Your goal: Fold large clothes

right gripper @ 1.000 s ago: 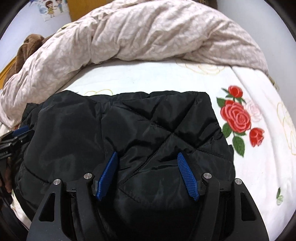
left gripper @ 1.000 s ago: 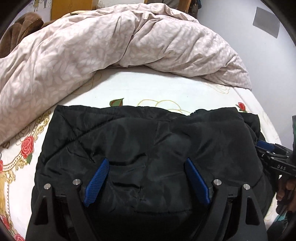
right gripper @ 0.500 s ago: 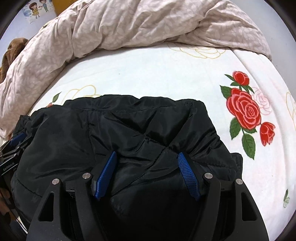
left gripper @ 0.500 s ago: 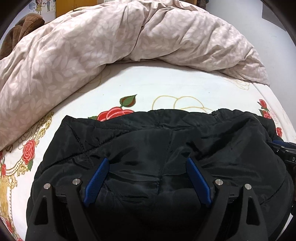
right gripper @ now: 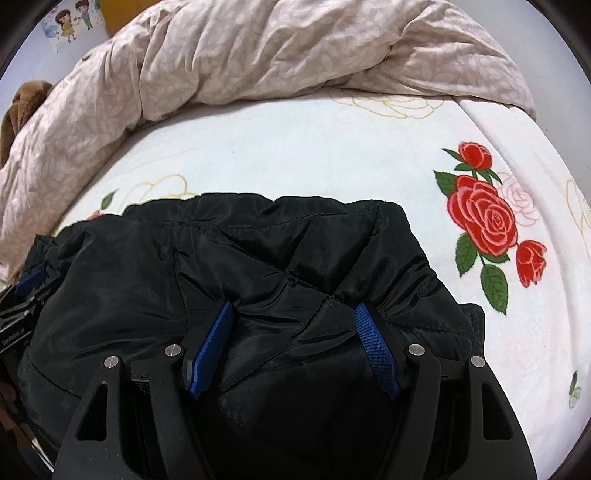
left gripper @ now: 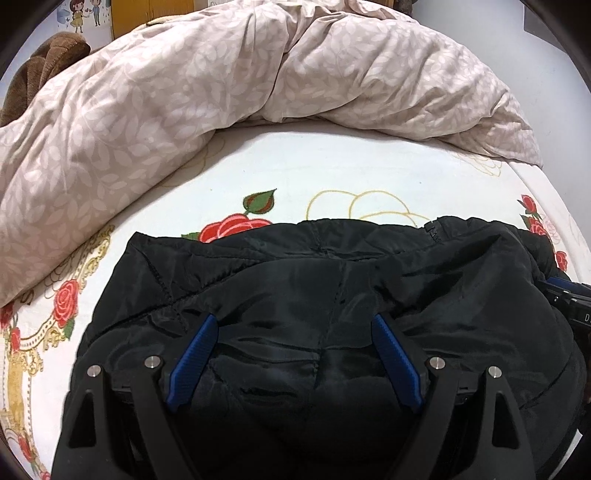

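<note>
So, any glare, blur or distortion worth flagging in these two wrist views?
Left wrist: sharp, strong fisheye bending of the bed sheet, dark vignette corners, soft sheen on the black jacket. Right wrist: equally sharp and curved, even light, jacket folds lose detail in shadow near the lens.

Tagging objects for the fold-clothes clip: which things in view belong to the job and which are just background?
In the job:
- black quilted padded jacket, bunched on the bed
- left gripper, jaws wide, jacket fabric bulging between the blue pads
- right gripper, the same

Lying about:
- beige leaf-print duvet, heaped behind
- white rose-print bedsheet underneath
- brown fuzzy fabric, far left
- cartoon wall sticker
</note>
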